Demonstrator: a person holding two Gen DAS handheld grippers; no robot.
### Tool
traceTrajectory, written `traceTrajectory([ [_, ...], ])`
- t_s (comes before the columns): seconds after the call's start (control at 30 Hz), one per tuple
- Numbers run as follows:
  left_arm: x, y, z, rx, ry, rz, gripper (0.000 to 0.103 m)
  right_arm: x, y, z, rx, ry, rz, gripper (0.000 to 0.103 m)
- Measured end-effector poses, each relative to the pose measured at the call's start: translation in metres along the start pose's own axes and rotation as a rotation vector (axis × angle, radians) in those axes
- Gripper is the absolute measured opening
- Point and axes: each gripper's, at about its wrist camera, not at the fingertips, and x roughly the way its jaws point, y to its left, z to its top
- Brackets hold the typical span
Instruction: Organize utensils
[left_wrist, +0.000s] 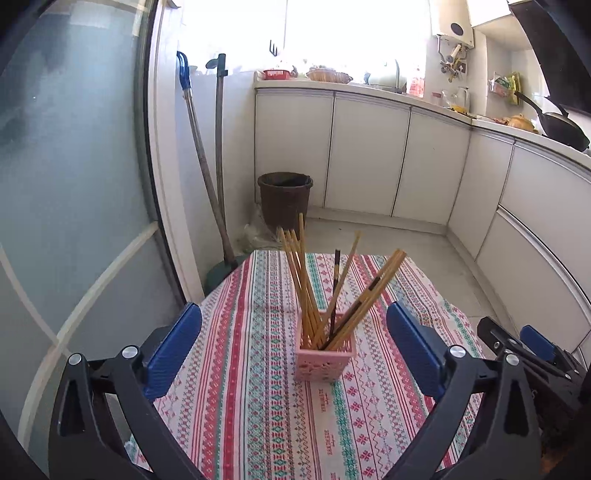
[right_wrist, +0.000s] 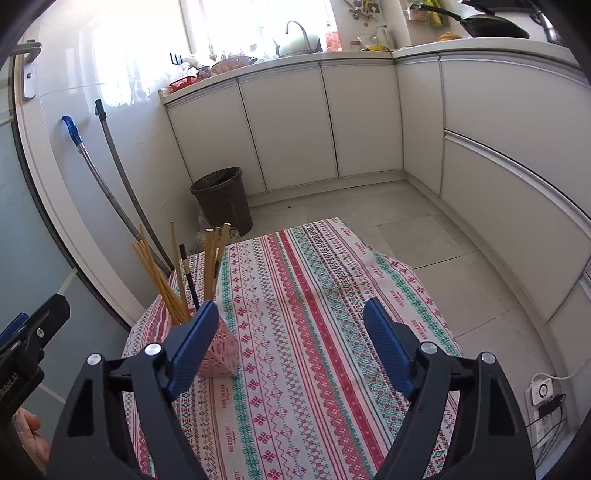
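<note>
A frosted glass door (left_wrist: 74, 184) fills the left, with two long handles (left_wrist: 207, 166) leaning on the wall beside it. The left gripper (left_wrist: 293, 325), ribbed blue pads on black arms, gapes wide and holds nothing; between its fingers stands a pink lattice holder (left_wrist: 325, 360) on the striped woven tablecloth (left_wrist: 258, 406), packed with slim bamboo chopsticks (left_wrist: 306, 280) that fan outward. The right gripper (right_wrist: 291, 321) also gapes empty, its left pad hiding part of the holder; a hand (right_wrist: 31, 435) is cut off at the edge
</note>
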Motion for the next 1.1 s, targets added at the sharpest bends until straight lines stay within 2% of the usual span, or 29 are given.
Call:
traceTrajectory([
  [0.17, -0.007, -0.008, -0.018, 0.014, 0.016, 0.062, 0.096, -0.018, -0.008, -0.015, -0.011, -0.037, -0.047, 0.09],
  [0.37, -0.011, -0.013, -0.026, 0.035, 0.026, 0.045, 0.096, -0.037, -0.015, -0.022, -0.032, -0.106, -0.101, 0.096],
  [0.6, -0.01, -0.019, -0.027, 0.055, 0.025, 0.035, 0.096, -0.034, -0.013, -0.023, -0.073, -0.061, -0.135, 0.096],
  [1.1, -0.001, -0.022, -0.03, 0.057, 0.058, 0.032, 0.096, -0.027, -0.019, -0.024, -0.047, -0.023, -0.112, 0.096],
])
